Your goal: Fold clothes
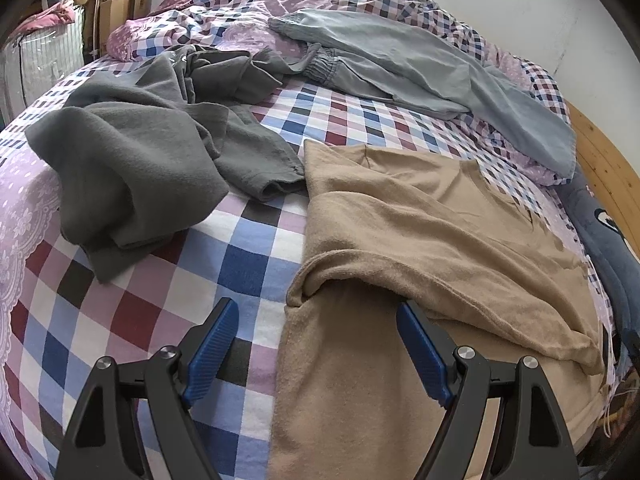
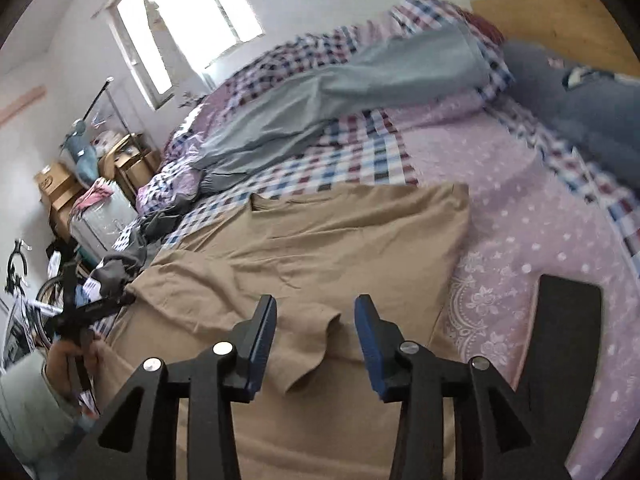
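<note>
Ribbed blue pads (image 1: 214,346) of the left gripper (image 1: 316,344) stand wide apart and hold nothing, straddling the left edge of a tan shirt (image 1: 420,232). Its soft knit lies partly folded on the checked sheet (image 1: 248,248), one layer lapped over another. A rumpled grey garment (image 1: 132,156) lies left; pale blue trousers (image 1: 420,68) with an elastic waist lie beyond.

From the right wrist, the right gripper (image 2: 316,340) gapes likewise, empty, above the shirt (image 2: 320,240), where a small flap juts out. A flat black slab (image 2: 564,340) rests on lilac dotted fabric (image 2: 520,208) at right.
</note>
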### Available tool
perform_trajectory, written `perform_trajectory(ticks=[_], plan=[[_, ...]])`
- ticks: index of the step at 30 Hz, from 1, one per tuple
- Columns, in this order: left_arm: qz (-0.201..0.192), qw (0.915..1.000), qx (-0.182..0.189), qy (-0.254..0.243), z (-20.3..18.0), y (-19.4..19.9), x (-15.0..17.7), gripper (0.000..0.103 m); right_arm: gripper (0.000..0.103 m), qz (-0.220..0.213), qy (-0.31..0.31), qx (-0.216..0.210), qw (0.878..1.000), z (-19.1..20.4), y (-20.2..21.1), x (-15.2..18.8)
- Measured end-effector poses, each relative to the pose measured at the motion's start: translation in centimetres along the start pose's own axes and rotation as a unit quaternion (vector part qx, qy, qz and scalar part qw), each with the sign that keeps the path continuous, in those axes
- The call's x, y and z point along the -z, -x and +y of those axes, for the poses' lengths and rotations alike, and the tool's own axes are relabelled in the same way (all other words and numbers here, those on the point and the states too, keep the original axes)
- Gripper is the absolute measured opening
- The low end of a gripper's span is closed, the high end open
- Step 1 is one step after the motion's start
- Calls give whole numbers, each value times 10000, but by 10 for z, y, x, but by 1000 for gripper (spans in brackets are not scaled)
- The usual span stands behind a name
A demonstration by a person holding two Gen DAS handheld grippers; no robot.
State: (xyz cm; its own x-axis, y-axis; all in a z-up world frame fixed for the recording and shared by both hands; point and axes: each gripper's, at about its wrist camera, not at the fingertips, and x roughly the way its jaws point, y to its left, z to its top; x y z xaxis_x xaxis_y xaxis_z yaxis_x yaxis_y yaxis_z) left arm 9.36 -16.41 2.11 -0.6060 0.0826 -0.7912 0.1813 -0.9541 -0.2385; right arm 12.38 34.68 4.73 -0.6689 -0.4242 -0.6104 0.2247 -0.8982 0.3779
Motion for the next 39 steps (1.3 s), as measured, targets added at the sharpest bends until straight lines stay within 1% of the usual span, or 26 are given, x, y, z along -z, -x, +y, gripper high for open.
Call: perform_trajectory(ticks=[2,7,9,11,12,13,14,16,17,18,20,24,27,29,33,37,39], plan=[[-2,10000,-15,-15,0,0,0,84,44,191,-47,-46,9998,-3,-19,-6],[-4,10000,-31,-31,-1,-1,0,85,44,776,61,102,9969,-5,-63,-5],[-3,10000,-32,-24,-1,0,0,85,44,951,249,119,9951,1,-74,-2],[0,10000,-29,-18,-1,0,0,85,42,1011,554,131,9932,13,-79,1],[3,10000,-23,-13,-1,0,0,85,37,1010,626,173,9928,17,-80,2],[5,10000,-15,-4,-1,-1,0,85,21,1009,698,216,9922,20,-80,3],[8,10000,-7,4,0,-1,0,85,14,1007,770,258,9916,23,-81,4],[12,10000,11,24,0,-1,-1,85,8,1005,914,344,9901,30,-81,6],[15,10000,20,38,1,-1,-1,85,8,1004,985,386,9893,33,-82,7],[19,10000,30,50,1,-1,-2,85,7,980,1020,416,9891,35,-81,7],[25,9999,65,81,3,-1,-3,85,7,762,832,380,9929,29,-71,-1],[28,9999,104,133,3,-1,-4,85,5,152,415,374,9983,19,-48,-19],[25,9999,75,114,2,-1,-3,85,4,-216,250,397,9987,18,-39,-34],[24,10000,41,75,1,-1,-3,85,4,-359,221,521,9977,19,-39,-43],[10,9999,-92,-73,-5,0,-2,85,4,-478,63,792,9957,12,-48,-59],[43,9986,-342,-409,-16,-1,3,85,4,-543,-304,1111,9919,-6,-54,-71],[86,9973,-421,-604,-21,-1,7,85,4,-530,-458,1341,9885,-16,-60,-74]])
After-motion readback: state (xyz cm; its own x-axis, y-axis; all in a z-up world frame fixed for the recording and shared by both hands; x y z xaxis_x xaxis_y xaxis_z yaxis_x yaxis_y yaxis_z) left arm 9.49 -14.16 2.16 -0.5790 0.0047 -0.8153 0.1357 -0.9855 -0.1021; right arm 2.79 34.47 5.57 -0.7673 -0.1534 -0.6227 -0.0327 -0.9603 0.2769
